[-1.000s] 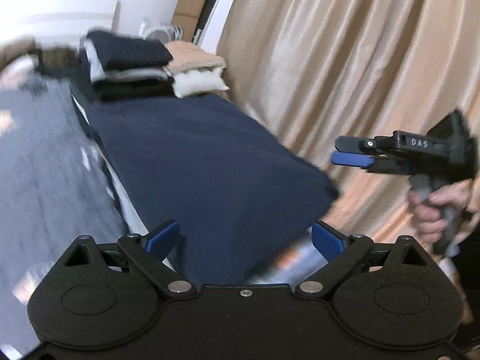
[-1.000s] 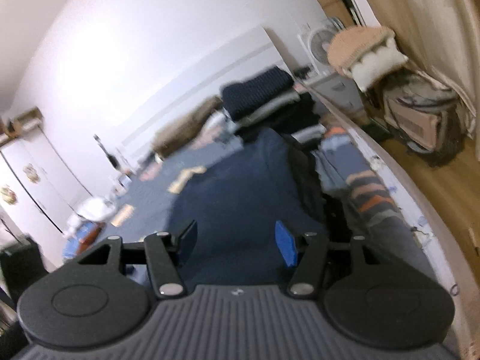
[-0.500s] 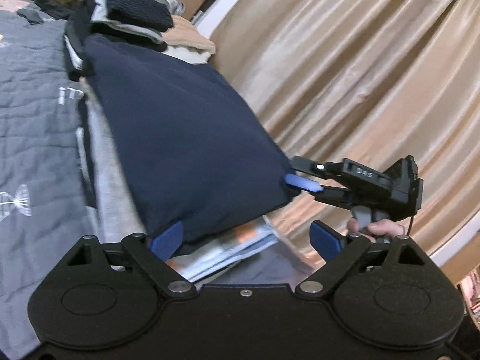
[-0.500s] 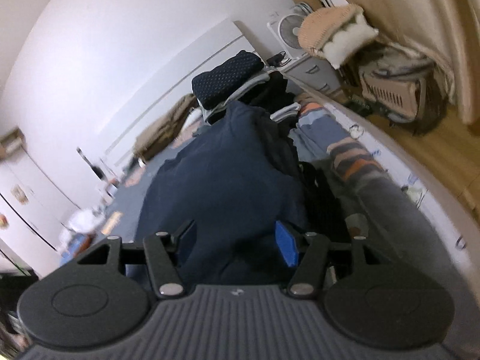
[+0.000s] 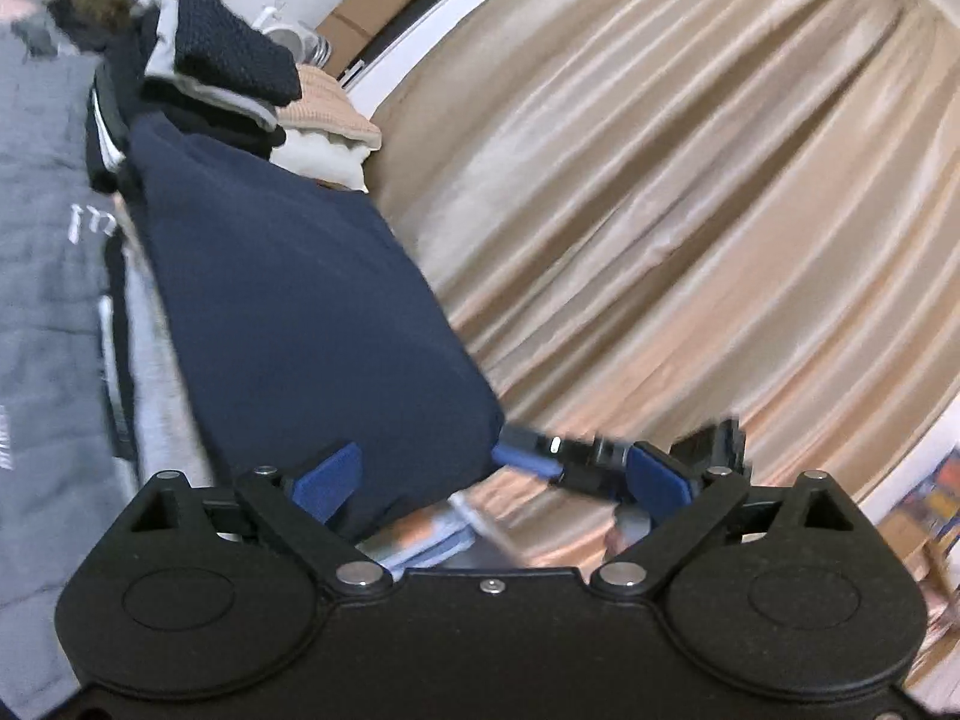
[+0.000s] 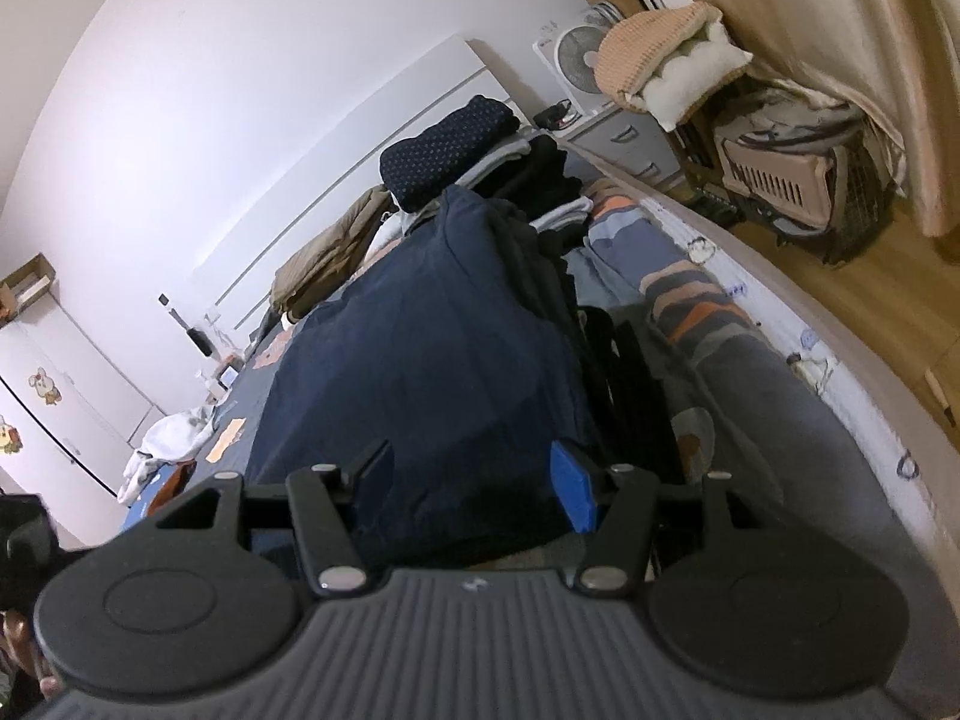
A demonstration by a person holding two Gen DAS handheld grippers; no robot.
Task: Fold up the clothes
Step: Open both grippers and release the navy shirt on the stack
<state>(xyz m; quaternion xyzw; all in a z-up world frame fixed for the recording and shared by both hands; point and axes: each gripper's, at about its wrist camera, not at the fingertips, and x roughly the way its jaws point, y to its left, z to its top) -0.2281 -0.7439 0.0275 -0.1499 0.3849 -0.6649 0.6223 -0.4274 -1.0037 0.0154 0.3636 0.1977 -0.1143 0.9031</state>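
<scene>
Navy garment (image 6: 432, 360) folded flat on the bed (image 6: 798, 438) beside stacked folded clothes (image 6: 462, 150); both the left gripper (image 5: 498, 474) and right gripper (image 6: 474, 474) open at its near edge, ungripped; further folding likely remains.

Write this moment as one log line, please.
stage: reaching | left claw: open at navy garment | right claw: open at its corner | folded pile: behind

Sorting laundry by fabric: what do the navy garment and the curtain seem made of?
Navy garment: probably matte cotton-type knit; no shine, soft rounded creases. Curtain: likely satin-like synthetic; glossy highlights along smooth vertical folds. Neither fabric is certain from looks alone.
</scene>
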